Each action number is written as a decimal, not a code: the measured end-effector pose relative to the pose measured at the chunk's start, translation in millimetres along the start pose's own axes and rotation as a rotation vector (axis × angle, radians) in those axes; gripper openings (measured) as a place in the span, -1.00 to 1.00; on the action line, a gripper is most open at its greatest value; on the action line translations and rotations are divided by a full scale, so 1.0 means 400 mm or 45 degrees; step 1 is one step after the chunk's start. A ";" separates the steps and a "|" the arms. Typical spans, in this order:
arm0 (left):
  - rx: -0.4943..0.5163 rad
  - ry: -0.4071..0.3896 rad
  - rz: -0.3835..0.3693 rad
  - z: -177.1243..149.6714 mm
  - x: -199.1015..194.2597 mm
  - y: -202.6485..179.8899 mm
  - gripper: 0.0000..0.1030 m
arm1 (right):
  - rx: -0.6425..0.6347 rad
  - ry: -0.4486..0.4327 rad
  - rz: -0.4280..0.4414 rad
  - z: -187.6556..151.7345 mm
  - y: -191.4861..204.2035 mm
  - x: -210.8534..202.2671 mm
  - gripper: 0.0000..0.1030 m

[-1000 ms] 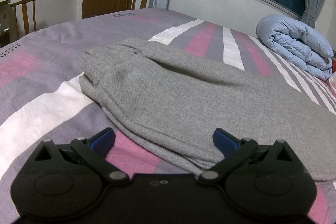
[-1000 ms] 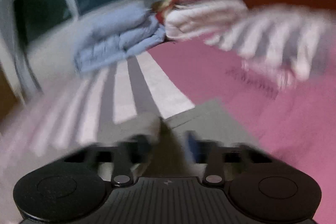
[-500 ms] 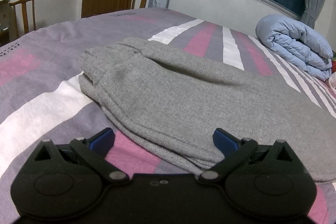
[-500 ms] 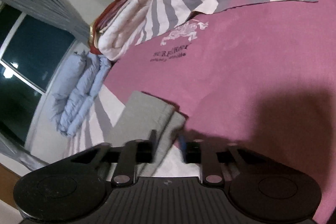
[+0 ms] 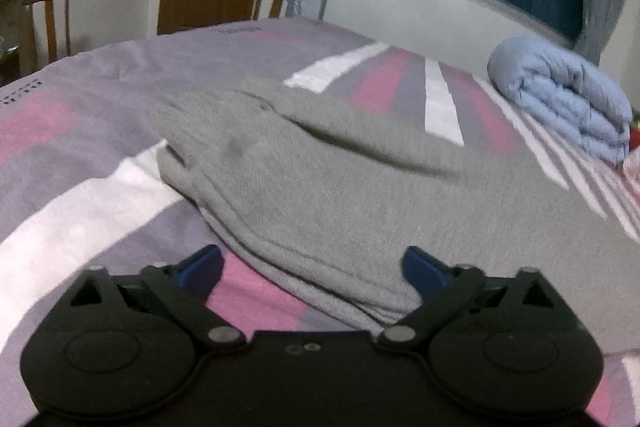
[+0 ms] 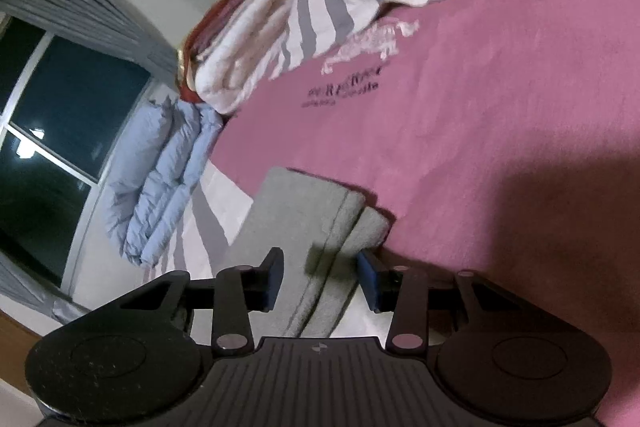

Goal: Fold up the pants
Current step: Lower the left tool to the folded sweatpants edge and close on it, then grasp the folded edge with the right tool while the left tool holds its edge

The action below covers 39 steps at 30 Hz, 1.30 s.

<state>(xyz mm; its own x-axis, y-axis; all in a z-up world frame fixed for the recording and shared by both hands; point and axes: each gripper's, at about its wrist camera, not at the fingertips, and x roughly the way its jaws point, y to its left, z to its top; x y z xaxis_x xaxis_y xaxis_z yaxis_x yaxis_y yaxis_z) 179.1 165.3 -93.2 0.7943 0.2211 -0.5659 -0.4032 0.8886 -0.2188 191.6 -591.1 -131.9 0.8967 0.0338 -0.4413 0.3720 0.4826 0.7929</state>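
Pants (image 5: pixel 360 195) lay lengthwise-folded on bed (image 5: pixel 80 211); left tongs (image 5: pixel 312 267) wide, narrowing over waist edge, right tongs (image 6: pixel 320 279) part-open, just widened astride cuffs; next: grip both ends.

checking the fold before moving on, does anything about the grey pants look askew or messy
Slightly. At the end of the grey pants by the right gripper, the top layer stops short of the one beneath, leaving a stepped edge. From the left gripper, the stacked side edges look fairly even. No damage shows.
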 end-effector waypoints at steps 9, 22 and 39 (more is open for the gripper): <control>-0.195 -0.061 -0.026 0.088 -0.017 0.121 0.20 | -0.032 0.021 0.039 0.005 0.000 -0.021 -0.17; -0.247 0.098 -0.124 0.182 0.102 0.219 -0.63 | -0.013 -0.024 0.082 0.010 0.021 -0.031 -0.17; -0.414 0.101 -0.216 0.181 0.101 0.238 -0.30 | 0.039 0.008 0.066 -0.006 -0.001 -0.004 -0.17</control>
<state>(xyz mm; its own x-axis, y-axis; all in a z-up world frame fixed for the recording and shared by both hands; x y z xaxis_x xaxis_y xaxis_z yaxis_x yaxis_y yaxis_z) 205.8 287.8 -79.4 0.8299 0.0384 -0.5566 -0.4020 0.7331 -0.5487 189.5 -589.4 -132.5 0.9134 0.0635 -0.4021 0.3327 0.4528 0.8272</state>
